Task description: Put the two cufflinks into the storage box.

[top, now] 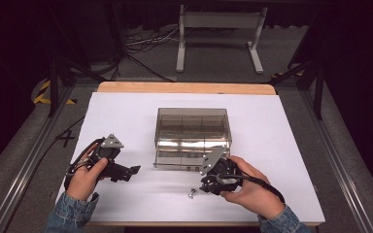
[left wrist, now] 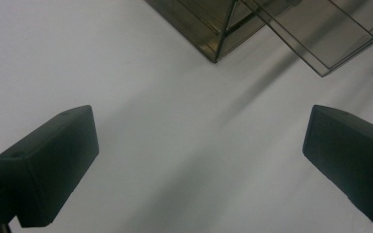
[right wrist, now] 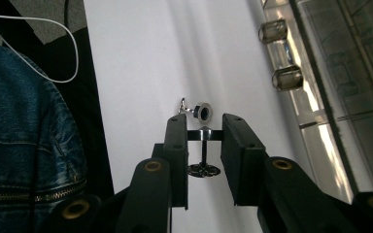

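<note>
Small metal earring (right wrist: 203, 154): thin post with a flat filigree disc at one end. It sits crosswise between the jaws of the right gripper (right wrist: 203, 141), near their tips, the post's crossbar bridging pad to pad. The jaws are closed most of the way and appear to pinch it; the white table (right wrist: 141, 58) shows behind it, so it looks lifted rather than resting.

A second small piece (right wrist: 200, 111), a silvery ring-shaped stud or backing, lies on the table just past the jaw tips. In the high view it shows as a small glint (top: 192, 193) just left of the right gripper (top: 209, 187), near the table's front edge.

Clear acrylic drawer box (top: 193, 137) stands mid-table, just beyond the right hand (top: 250, 187). Its lower drawer (top: 184, 158) is pulled out toward the person. Two round knobs (right wrist: 279, 53) on its front show in the right gripper view.

Left gripper (top: 131, 171) is held over bare table well left of the box, jaws wide apart, nothing between them (left wrist: 199, 160).

Step in hand, as I judge it: earring picked up, being carried to the open drawer.

Next move calls for: swing the right gripper over the drawer's open tray, lower it, then part the jaws. The grip is on a thin post, so slow and level; a twist could let it slip. The second piece is left to collect.
</note>
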The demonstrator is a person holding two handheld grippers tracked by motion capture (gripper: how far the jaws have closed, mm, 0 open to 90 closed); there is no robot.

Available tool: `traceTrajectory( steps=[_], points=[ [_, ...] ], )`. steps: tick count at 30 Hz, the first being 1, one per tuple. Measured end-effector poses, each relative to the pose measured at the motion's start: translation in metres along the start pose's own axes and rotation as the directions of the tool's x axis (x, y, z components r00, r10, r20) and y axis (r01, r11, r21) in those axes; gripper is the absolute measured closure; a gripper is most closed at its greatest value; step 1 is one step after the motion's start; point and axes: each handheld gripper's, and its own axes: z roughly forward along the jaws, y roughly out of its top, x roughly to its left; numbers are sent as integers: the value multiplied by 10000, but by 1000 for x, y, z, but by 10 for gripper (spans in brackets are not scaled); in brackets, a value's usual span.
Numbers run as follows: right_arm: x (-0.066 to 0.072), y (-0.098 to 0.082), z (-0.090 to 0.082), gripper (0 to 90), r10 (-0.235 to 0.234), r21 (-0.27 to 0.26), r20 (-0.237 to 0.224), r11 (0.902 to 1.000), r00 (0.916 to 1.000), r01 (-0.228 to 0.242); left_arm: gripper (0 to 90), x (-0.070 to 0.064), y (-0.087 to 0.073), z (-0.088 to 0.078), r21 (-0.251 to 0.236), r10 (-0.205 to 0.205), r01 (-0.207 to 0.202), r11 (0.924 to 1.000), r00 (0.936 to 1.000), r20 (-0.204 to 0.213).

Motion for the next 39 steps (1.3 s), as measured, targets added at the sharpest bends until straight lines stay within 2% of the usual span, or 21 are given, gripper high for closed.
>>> traceTrajectory(
  steps=[4, 20, 31, 35, 37, 39],
  points=[
    [-1, 5, -9, 735, -18, -117, -66, 9999, 10000, 17, 4, 1, 0, -1, -14, 72, -72, 10000, 10000, -13],
    [-8, 16, -26, 735, -9, -270, -187, 9996, 9998, 4, 4, 1, 0, -1, 2, 45, -46, 10000, 10000, 11],
    [-14, 25, -33, 735, -195, -418, -315, 9990, 9993, 181, 4, 2, 0, -2, -54, 50, -50, 10000, 10000, 10],
    [-17, 29, -35, 735, -204, -412, -353, 9990, 9992, 189, 4, 2, -1, -2, 4, 59, -59, 10000, 10000, -9],
    [-18, 30, -35, 735, -229, -418, -319, 9989, 9992, 216, 3, 1, -1, -3, 150, 47, -48, 9999, 9999, 109],
    [-19, 33, -36, 735, -242, -464, -322, 9987, 9992, 227, 3, 1, -3, -3, 52, 78, -77, 10000, 10000, -38]
  ],
)
